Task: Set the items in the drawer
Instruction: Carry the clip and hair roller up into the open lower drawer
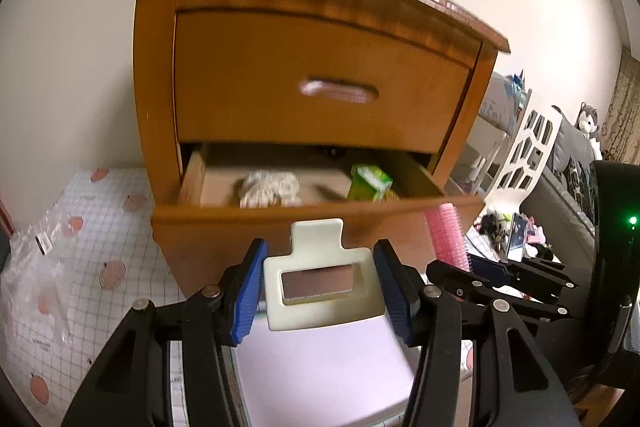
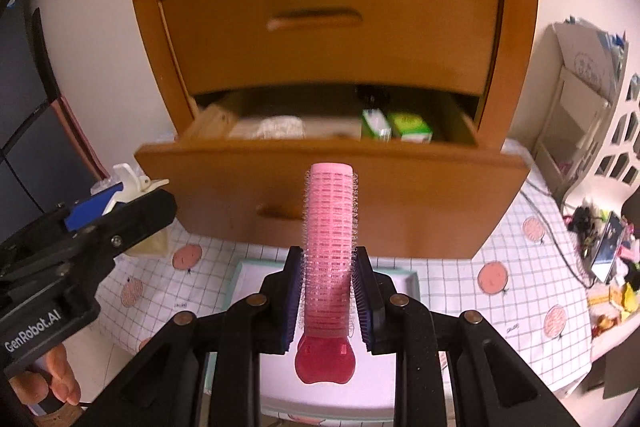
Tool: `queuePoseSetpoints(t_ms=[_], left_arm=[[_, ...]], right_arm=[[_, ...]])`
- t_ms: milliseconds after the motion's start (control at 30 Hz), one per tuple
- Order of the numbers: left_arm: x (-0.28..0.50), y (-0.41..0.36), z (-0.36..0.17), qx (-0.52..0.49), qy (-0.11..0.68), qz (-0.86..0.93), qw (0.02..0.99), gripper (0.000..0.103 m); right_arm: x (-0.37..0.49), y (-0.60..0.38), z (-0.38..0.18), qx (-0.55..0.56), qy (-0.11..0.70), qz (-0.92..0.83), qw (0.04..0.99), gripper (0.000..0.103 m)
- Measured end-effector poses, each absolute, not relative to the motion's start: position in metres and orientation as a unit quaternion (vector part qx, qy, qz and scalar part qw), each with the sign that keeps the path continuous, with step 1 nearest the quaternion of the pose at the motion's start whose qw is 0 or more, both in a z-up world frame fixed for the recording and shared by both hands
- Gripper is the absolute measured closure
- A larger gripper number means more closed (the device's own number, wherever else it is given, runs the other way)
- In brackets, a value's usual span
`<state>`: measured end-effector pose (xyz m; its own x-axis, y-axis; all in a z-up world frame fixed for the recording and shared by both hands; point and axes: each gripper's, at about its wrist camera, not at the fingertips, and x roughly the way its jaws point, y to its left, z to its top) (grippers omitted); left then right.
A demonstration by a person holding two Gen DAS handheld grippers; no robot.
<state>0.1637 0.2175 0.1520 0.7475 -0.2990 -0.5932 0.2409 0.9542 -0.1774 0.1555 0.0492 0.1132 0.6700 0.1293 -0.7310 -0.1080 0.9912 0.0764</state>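
- Your left gripper [image 1: 320,287] pinches a cream hair clip [image 1: 316,279]; right gripper [image 2: 326,297] pinches a pink roller [image 2: 330,239].
- Beyond both, open drawer [image 2: 332,187]: green boxes [image 2: 400,127], whitish bundle [image 2: 280,127] inside.

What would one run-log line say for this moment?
left tool: grips cream hair clip | right tool: grips pink hair roller | bottom drawer: open

Each black hand-held gripper [image 2: 327,297] has blue ribbed pads [image 2: 294,291], silver pivot screws, and apparently "GenRobot.AI" lettering.
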Motion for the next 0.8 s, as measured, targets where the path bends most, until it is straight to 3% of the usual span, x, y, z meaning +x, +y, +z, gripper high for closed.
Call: queuePoseSetpoints(t_ms=[800], left_arm=[[0.218, 0.231, 0.222, -0.038, 0.263, -0.129, 0.955, 0.047]], right_arm=[[0.215, 0.059, 0.194, -0.024, 0.352, 0.063, 0.934, 0.077]])
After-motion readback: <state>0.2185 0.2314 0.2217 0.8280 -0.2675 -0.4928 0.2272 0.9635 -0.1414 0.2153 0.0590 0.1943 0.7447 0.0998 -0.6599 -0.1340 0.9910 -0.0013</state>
